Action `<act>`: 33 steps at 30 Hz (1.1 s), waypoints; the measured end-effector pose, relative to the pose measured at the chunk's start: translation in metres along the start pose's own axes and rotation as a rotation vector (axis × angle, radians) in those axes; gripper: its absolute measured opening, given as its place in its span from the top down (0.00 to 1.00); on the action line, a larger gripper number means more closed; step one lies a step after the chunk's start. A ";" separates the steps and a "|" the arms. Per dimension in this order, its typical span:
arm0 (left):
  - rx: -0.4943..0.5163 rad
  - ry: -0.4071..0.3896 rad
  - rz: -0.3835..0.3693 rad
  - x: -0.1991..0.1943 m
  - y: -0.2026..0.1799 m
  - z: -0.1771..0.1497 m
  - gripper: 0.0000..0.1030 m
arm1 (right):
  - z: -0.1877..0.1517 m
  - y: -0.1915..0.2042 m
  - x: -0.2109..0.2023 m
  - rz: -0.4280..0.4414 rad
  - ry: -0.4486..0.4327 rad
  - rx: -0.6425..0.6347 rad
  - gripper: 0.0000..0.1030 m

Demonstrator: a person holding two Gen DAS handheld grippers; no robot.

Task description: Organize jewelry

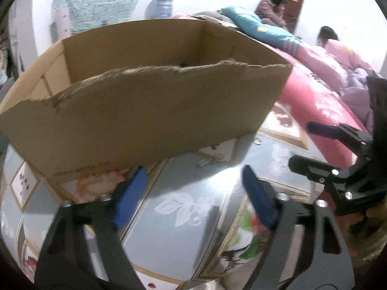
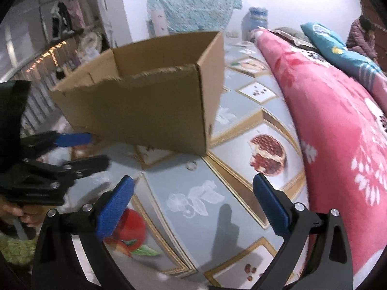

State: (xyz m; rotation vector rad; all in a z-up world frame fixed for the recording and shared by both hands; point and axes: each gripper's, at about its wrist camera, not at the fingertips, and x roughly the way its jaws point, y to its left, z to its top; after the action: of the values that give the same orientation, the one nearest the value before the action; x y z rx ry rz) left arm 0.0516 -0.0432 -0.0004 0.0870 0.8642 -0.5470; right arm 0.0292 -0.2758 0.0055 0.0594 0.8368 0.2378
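Silver ring [image 2: 192, 165] lies beyond right gripper [image 2: 192, 207].

Patterned table cover [image 2: 232, 130], cardboard box [image 2: 145, 106], small ring [image 2: 192, 165], pink blanket [image 2: 338, 130]

Soft, even indoor light is filling both views, and the white far wall [image 1: 338, 12] is washing out to near glare on the right. The fisheye is bending everything, with dark vignette creeping in at the corners. Motion blur is smearing the cardboard box [image 1: 145, 106] and the patterned tabletop [image 2: 217, 169] in the left wrist view. A soft grey shadow [image 2: 225, 232] is falling on the near tabletop, and a pale sheen is glinting off its glossy surface.
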 end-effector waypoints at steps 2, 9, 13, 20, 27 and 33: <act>0.015 0.009 -0.027 0.004 -0.001 0.002 0.48 | 0.001 0.000 0.000 0.016 -0.014 -0.003 0.13; 0.085 0.041 -0.056 0.024 -0.022 0.004 0.67 | 0.003 -0.002 0.008 0.062 -0.009 0.008 0.21; 0.128 0.050 -0.043 0.036 -0.025 0.009 0.68 | 0.002 0.000 0.010 0.073 -0.007 0.004 0.21; 0.215 0.058 -0.019 0.044 -0.029 0.010 0.81 | 0.002 0.001 0.014 0.076 0.000 0.003 0.23; 0.244 0.056 -0.035 0.042 -0.027 0.011 1.00 | 0.003 0.002 0.015 0.070 0.006 0.003 0.25; 0.181 0.048 -0.084 0.031 -0.019 0.007 1.00 | 0.004 0.003 0.015 0.058 0.009 -0.002 0.27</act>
State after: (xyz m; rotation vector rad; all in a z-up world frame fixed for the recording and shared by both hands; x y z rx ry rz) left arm 0.0631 -0.0749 -0.0157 0.2299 0.8670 -0.7039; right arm 0.0414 -0.2693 -0.0027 0.0810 0.8447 0.2939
